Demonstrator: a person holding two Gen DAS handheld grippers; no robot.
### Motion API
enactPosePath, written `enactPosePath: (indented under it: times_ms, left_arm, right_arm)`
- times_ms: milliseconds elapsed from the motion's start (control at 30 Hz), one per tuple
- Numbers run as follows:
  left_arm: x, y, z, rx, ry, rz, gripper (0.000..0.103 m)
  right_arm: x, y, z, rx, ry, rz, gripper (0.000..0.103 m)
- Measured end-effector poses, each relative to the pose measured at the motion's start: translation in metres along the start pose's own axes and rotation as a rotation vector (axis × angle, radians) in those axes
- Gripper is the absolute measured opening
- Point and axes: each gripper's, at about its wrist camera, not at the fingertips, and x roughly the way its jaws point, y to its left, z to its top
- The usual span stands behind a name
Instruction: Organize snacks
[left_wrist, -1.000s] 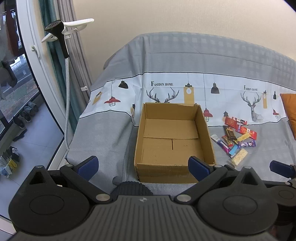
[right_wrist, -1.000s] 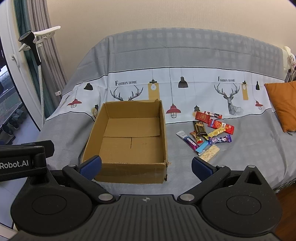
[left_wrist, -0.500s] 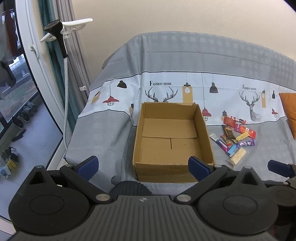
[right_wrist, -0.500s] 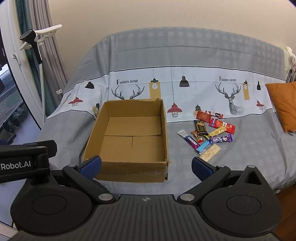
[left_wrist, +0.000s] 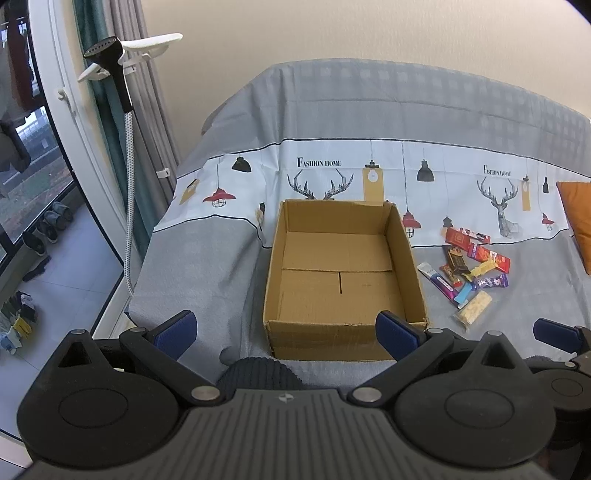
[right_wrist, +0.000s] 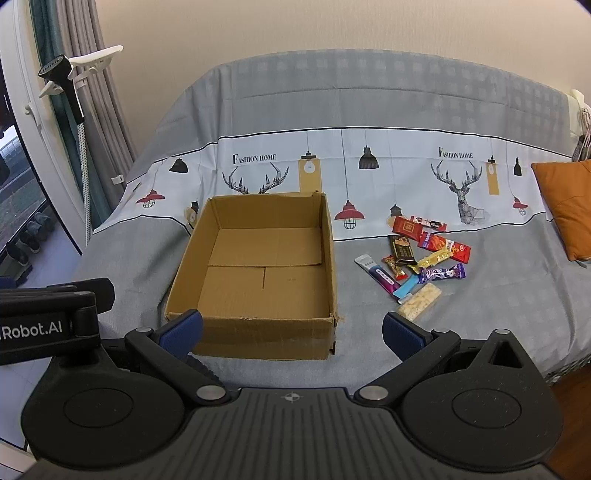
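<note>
An open, empty cardboard box (left_wrist: 343, 273) (right_wrist: 258, 266) sits on a sofa covered by a grey and white printed sheet. A pile of several wrapped snacks (left_wrist: 469, 269) (right_wrist: 421, 262) lies on the sheet to the right of the box. My left gripper (left_wrist: 286, 330) is open and empty, held in front of the box's near wall. My right gripper (right_wrist: 291, 326) is open and empty, also in front of the box, with the snacks ahead to its right. The right gripper's blue fingertip (left_wrist: 554, 334) shows at the left wrist view's right edge.
An orange cushion (right_wrist: 565, 206) lies on the sofa at the far right. A garment steamer on a stand (left_wrist: 110, 74) and curtains stand to the left by a glass door. The left gripper's body (right_wrist: 48, 317) shows at the right wrist view's left edge.
Both cameras have drifted slightly, so the box and snacks sit a little differently in view. Both grippers stay open and empty.
</note>
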Motion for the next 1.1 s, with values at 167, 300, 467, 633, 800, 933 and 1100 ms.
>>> enactPosePath:
  times_ms: [167, 300, 467, 633, 800, 933, 1100]
  left_arm:
    - [0.012, -0.005, -0.004, 0.001, -0.001, 0.004, 0.103]
    - [0.042, -0.022, -0.009, 0.023, 0.019, 0.002, 0.103]
    - [0.092, -0.070, -0.008, 0.109, -0.003, -0.053, 0.103]
    - [0.147, -0.129, 0.001, 0.101, -0.051, -0.242, 0.103]
    - [0.209, -0.206, 0.016, 0.138, -0.084, -0.396, 0.103]
    - [0.273, -0.278, 0.017, 0.272, -0.103, -0.390, 0.102]
    - [0.370, -0.342, 0.010, 0.362, 0.097, -0.455, 0.050]
  right_arm:
    - [0.011, -0.004, -0.001, 0.012, 0.020, 0.016, 0.103]
    - [0.033, -0.012, -0.008, 0.014, 0.030, 0.006, 0.103]
    - [0.078, -0.050, -0.020, 0.093, 0.038, -0.018, 0.102]
    - [0.122, -0.130, -0.032, 0.236, -0.066, 0.030, 0.102]
    - [0.169, -0.234, -0.037, 0.399, -0.176, -0.018, 0.103]
    - [0.220, -0.306, -0.030, 0.436, -0.220, -0.050, 0.102]
    - [0.291, -0.365, -0.026, 0.478, -0.219, -0.041, 0.072]
